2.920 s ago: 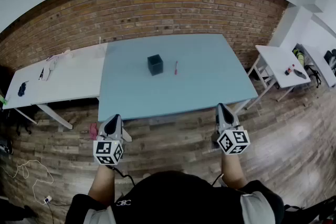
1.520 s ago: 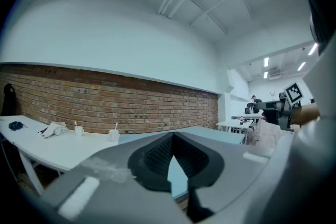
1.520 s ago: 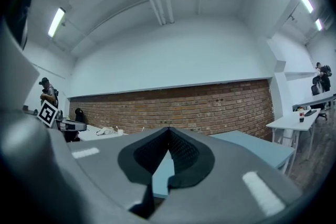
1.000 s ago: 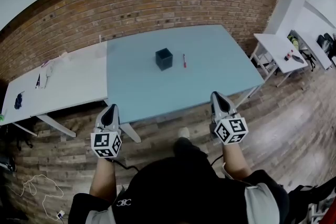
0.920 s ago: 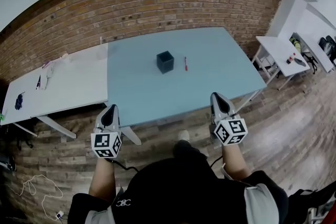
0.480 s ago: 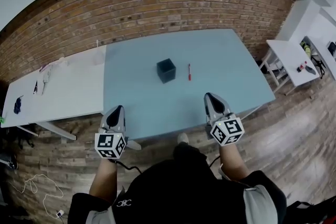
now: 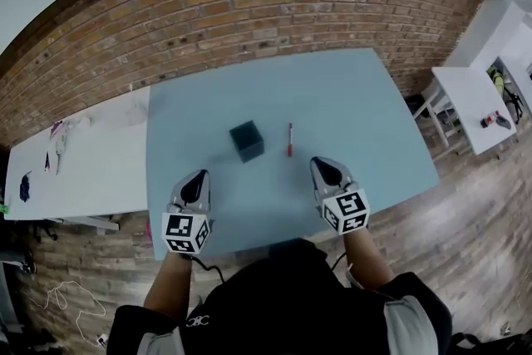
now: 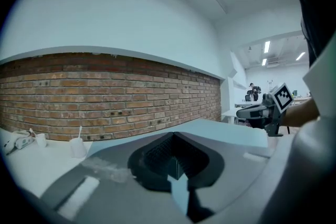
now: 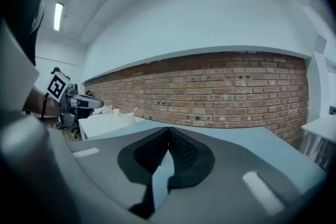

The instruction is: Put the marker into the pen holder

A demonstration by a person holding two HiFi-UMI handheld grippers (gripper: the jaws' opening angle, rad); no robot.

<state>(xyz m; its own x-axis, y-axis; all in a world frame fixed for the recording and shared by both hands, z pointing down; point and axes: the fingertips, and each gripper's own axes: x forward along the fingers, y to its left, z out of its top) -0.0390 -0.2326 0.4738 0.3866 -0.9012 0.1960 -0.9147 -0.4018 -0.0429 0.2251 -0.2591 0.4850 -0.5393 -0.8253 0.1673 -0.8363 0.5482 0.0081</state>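
A dark cube-shaped pen holder point(image 7: 247, 140) stands near the middle of the light blue table point(image 7: 349, 104). A red marker point(image 7: 289, 139) lies flat just to its right. My left gripper point(image 7: 197, 181) hovers over the table's near edge, short of the holder and to its left, with its jaws shut and nothing in them point(image 8: 173, 135). My right gripper point(image 7: 323, 167) is over the near edge too, a little nearer than the marker and to its right. Its jaws are also shut and hold nothing point(image 9: 168, 129). Each gripper view shows the other gripper off to the side.
A white table point(image 7: 75, 158) with small items and a white cup point(image 8: 77, 147) adjoins the blue one on the left. Another white table point(image 7: 470, 100) stands to the right, across a gap of wooden floor. A brick wall point(image 7: 249, 4) runs behind the tables.
Both grippers have travelled forward from over the floor to above the blue table's near edge. The pen holder and marker now lie much closer to them.
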